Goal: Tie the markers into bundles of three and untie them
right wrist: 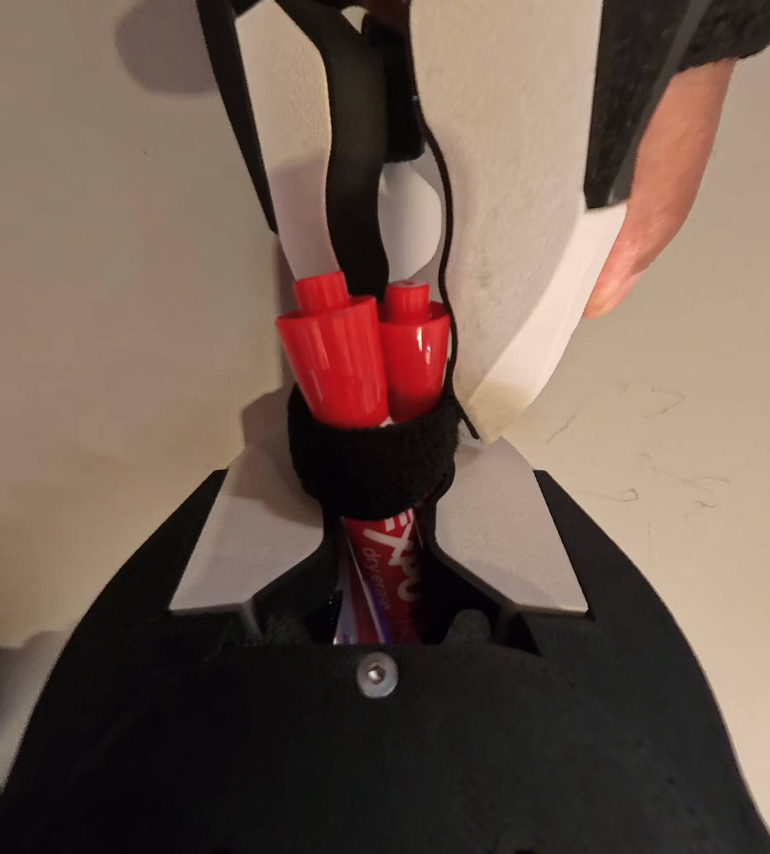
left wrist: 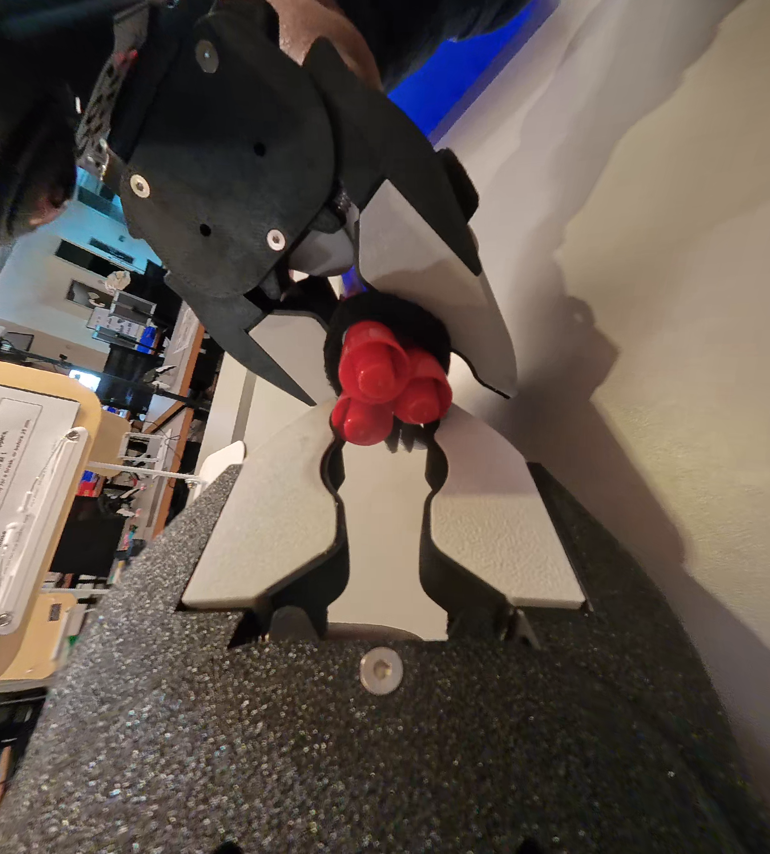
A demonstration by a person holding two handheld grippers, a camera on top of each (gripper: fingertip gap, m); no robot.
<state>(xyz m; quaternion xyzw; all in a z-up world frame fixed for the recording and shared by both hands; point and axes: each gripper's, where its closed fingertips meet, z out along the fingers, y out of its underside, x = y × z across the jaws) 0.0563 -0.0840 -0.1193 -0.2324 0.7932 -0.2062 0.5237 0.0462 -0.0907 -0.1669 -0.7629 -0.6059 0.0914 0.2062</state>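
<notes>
- Your right gripper clamps the markers, long axis along its fingers, band on.
- Your left gripper meets the caps end-on; cannot tell its grip.

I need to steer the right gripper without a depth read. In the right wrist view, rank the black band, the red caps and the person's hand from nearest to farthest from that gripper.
1. Black band: between the right gripper's fingertips, wrapped round the markers.
2. Red caps: just past the band, pointing away.
3. Person's hand: upper right, farthest off, on the other gripper.
</notes>
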